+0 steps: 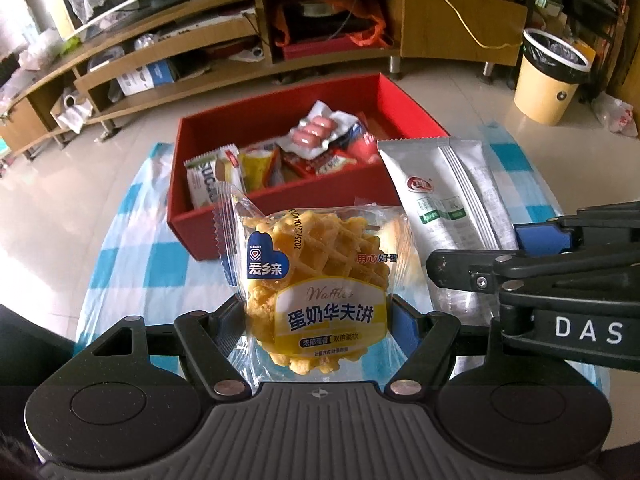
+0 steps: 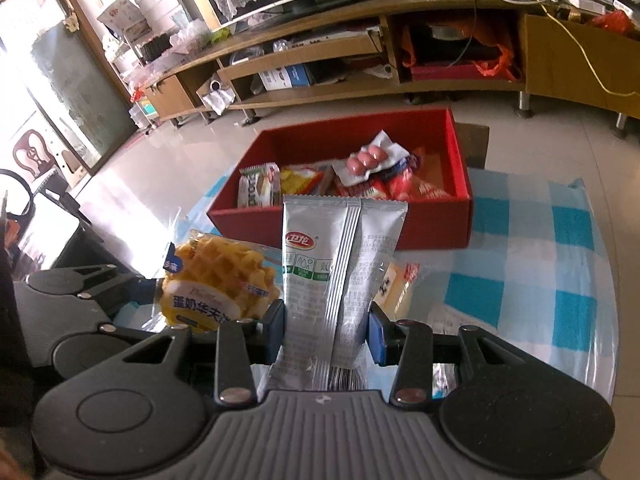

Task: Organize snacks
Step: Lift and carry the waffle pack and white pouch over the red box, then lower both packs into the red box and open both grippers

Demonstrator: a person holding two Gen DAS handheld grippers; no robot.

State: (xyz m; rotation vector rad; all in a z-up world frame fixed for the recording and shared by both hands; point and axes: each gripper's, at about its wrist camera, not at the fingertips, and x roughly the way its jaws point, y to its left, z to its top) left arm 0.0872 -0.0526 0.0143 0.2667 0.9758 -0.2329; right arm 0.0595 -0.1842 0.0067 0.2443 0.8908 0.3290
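1. The waffle packet [image 1: 316,284] sits clenched between the pads of the left gripper [image 1: 320,320], held above the checked cloth [image 1: 160,264] and just short of the red box [image 1: 280,200]. It is not yet in the box.
2. The silver packet [image 2: 336,264] is pinched at its lower part by the right gripper [image 2: 328,320], whose jaws are clamped tight on it. It stands upright with its top edge overlapping the near wall of the red box in the right wrist view; it too is outside the box.
3. The two held packets hang side by side, near each other, both pointing toward the box.
4. Inside the box, several snacks already lie in a loose pile: a sausage pack [image 1: 316,132] on top, red wrappers [image 2: 400,192] beneath it, a yellow packet [image 1: 260,168], and a biscuit pack [image 1: 208,184] leaning at the left end. That part of the job looks done.
5. One more item remains on the cloth: a pale yellow packet [image 2: 396,288] lying just behind the silver packet, partly hidden by it.
6. Judging from this, the task is well along but unfinished: two packets are in hand awaiting placement, and at least one is left to collect. The right part of the box appears to have free room.
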